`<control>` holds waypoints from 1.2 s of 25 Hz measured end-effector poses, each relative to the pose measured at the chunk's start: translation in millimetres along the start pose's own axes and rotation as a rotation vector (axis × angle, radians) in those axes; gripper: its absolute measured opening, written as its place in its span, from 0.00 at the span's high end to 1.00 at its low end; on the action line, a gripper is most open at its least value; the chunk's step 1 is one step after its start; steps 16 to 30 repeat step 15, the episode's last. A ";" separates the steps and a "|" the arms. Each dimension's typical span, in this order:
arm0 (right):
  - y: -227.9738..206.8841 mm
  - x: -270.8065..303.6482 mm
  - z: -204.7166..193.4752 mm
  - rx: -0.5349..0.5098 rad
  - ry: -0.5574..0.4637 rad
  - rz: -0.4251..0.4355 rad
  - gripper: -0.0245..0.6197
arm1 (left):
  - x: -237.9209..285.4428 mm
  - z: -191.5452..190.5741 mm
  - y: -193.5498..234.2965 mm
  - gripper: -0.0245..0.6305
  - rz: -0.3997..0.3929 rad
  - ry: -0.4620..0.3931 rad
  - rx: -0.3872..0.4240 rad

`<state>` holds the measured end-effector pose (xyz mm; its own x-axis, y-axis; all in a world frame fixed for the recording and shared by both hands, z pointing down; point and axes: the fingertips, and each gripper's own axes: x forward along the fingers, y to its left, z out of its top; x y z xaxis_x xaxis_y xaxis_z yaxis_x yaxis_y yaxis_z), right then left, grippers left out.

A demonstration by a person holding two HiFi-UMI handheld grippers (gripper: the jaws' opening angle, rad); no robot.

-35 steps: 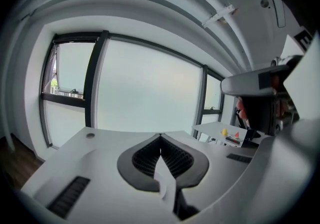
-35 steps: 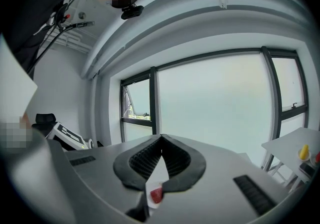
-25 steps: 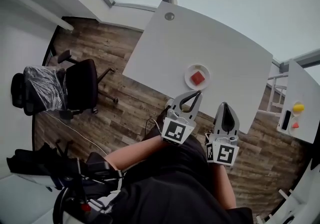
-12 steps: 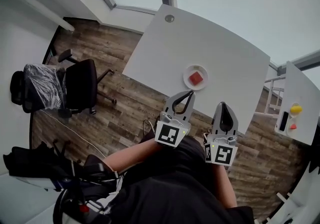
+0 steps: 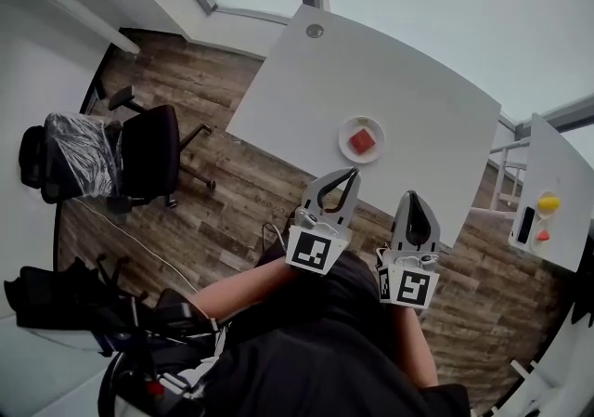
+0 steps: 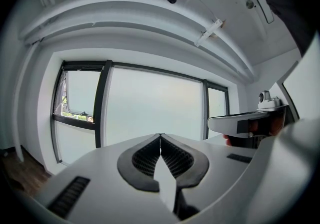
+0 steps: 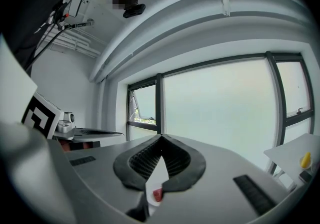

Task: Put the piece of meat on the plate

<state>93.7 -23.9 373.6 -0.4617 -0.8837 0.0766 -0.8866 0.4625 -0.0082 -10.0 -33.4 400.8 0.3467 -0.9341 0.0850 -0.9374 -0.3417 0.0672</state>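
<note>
A red piece of meat (image 5: 362, 140) lies on a small white plate (image 5: 375, 153) near the front edge of the white table (image 5: 371, 71). The meat (image 7: 157, 194) and plate (image 7: 150, 188) also show low between the jaws in the right gripper view. My left gripper (image 5: 352, 173) hovers just in front of the plate, level, with its jaws shut and nothing in them (image 6: 160, 135). To its right my right gripper (image 5: 415, 194) is off the table's edge, and its tips (image 7: 160, 136) meet with nothing held.
A black office chair (image 5: 148, 160) stands on the wooden floor (image 5: 213, 211) to the left. At far right a second white table (image 5: 566, 174) carries a yellow item (image 5: 549, 203) and a small red one (image 5: 543, 235). A round grommet (image 5: 315, 31) marks the main table's far end.
The left gripper has drawn a little left and back from the plate, toward the person. The right gripper, the meat and the plate have stayed put.
</note>
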 end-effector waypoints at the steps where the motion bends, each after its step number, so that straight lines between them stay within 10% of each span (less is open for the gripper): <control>1: 0.7 -0.3 -1.6 0.002 0.003 0.005 0.95 | -0.5 -2.5 0.3 0.95 0.004 0.005 0.001; 30: 1.7 -6.3 -5.6 -0.009 0.018 0.036 0.95 | -7.5 -6.4 -2.8 0.95 0.035 0.014 -0.009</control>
